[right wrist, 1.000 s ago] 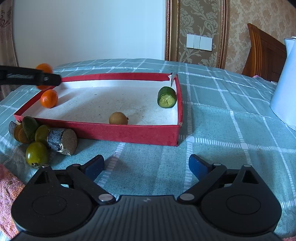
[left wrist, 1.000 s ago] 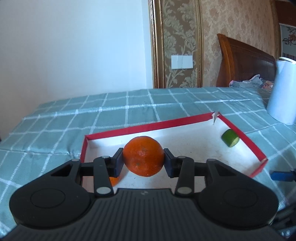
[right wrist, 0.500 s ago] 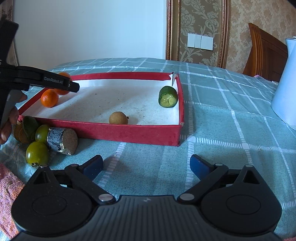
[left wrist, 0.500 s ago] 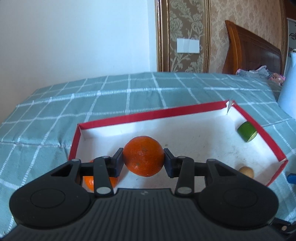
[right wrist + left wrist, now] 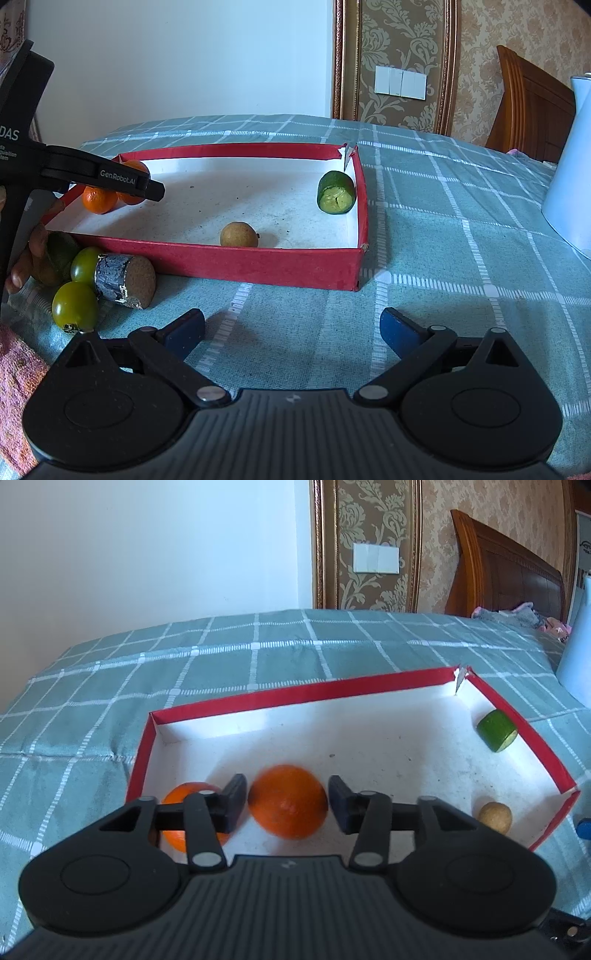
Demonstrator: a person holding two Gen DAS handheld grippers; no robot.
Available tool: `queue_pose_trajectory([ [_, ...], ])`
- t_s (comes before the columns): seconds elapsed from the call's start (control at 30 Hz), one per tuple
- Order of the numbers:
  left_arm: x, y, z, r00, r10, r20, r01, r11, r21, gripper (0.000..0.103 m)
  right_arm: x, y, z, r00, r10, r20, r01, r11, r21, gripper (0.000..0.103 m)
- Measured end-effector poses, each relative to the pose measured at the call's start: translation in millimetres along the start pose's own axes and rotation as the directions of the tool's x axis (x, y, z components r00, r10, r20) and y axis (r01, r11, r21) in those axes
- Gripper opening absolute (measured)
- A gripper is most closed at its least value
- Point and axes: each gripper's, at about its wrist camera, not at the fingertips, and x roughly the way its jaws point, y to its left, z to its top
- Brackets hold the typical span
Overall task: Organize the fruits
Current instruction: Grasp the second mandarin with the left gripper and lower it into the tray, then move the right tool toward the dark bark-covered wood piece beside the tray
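A red-walled tray (image 5: 325, 690) with a white floor lies on the checked cloth. My left gripper (image 5: 287, 800) is over its left end, jaws slightly apart around a blurred orange (image 5: 287, 800) that no longer touches the pads. A second orange (image 5: 177, 812) lies just left of it in the tray. A cut green fruit (image 5: 496, 730) and a small brown fruit (image 5: 495, 816) also lie in the tray. My right gripper (image 5: 291, 328) is open and empty above the cloth, in front of the tray (image 5: 258, 262).
Outside the tray's near left corner lie two green fruits (image 5: 75, 306), a foil-wrapped brown piece (image 5: 125, 280) and darker fruits. A white jug (image 5: 570, 184) stands at the right. A wooden headboard (image 5: 506, 568) and wall are behind.
My left gripper lowered into the tray's left end and its jaws opened off the orange, which is now blurred between them. My right gripper has stayed still.
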Motion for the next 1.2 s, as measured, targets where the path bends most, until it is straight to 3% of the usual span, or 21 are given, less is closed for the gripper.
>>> queue_pose_trajectory([
  [0.07,-4.6,-0.1,0.1,1.000,0.001,0.016,-0.001,1.000,-0.006,0.061,0.0,0.0,0.1,1.000,0.000,0.000,0.000,1.000,0.000,0.102],
  [0.47,-45.9,12.8,-9.3,0.997,0.019,0.073,-0.016,0.999,-0.032,0.068,0.1,-0.3,0.3,1.000,0.000,0.000,0.000,1.000,0.000,0.102],
  [0.77,-112.2,38.6,-55.2,0.990,0.012,0.141,0.002,0.995,-0.096,0.083,0.3,-0.7,0.5,1.000,0.000,0.000,0.000,1.000,0.000,0.102],
  [1.13,-110.6,42.3,-100.1,0.996,0.037,0.082,-0.031,0.997,-0.073,0.087,0.4,-0.7,0.6,1.000,0.000,0.000,0.000,1.000,0.000,0.102],
  [1.2,-108.0,43.3,-104.3,0.996,0.046,0.078,-0.040,0.996,-0.077,0.093,0.2,-0.6,0.5,1.000,0.001,0.001,-0.001,1.000,0.001,0.102],
])
